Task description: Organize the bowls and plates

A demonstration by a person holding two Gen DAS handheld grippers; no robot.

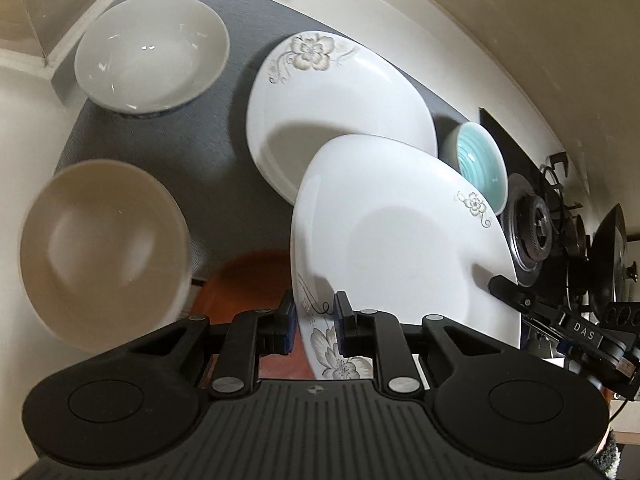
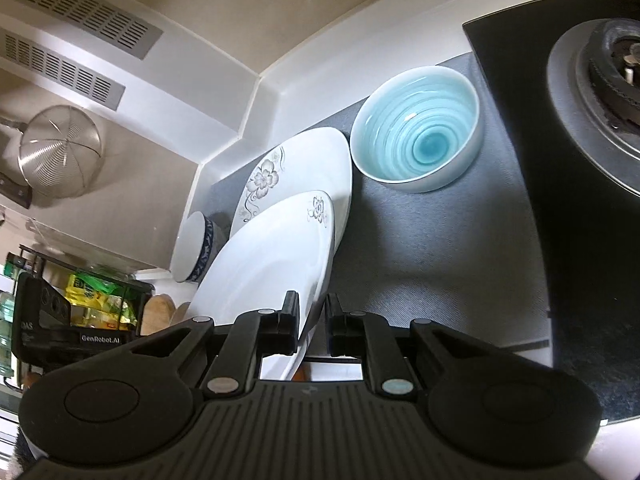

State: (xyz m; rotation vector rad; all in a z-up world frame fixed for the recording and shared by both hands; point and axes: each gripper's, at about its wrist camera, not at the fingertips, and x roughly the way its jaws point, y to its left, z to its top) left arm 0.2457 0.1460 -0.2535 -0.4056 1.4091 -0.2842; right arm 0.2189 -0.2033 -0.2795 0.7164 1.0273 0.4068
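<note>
Floral plate point(image 1: 400, 240) is held tilted above the grey mat point(image 1: 216, 168), its near rim pinched in the left gripper point(image 1: 316, 322) and its opposite edge set between the narrowly parted fingers of the right gripper point(image 2: 312, 322). Beyond, a second floral plate point(image 1: 336, 96) lies flat, with a turquoise bowl point(image 2: 416, 132) beside it.

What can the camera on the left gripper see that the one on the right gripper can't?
Only the left wrist view shows the beige bowl near the counter edge and the right gripper at the lifted plate's far rim. Only the right wrist view shows the wall vents and hanging strainer. Both show the lifted floral plate, the floral plate lying on the grey mat, the turquoise bowl and the stove burner.
</note>
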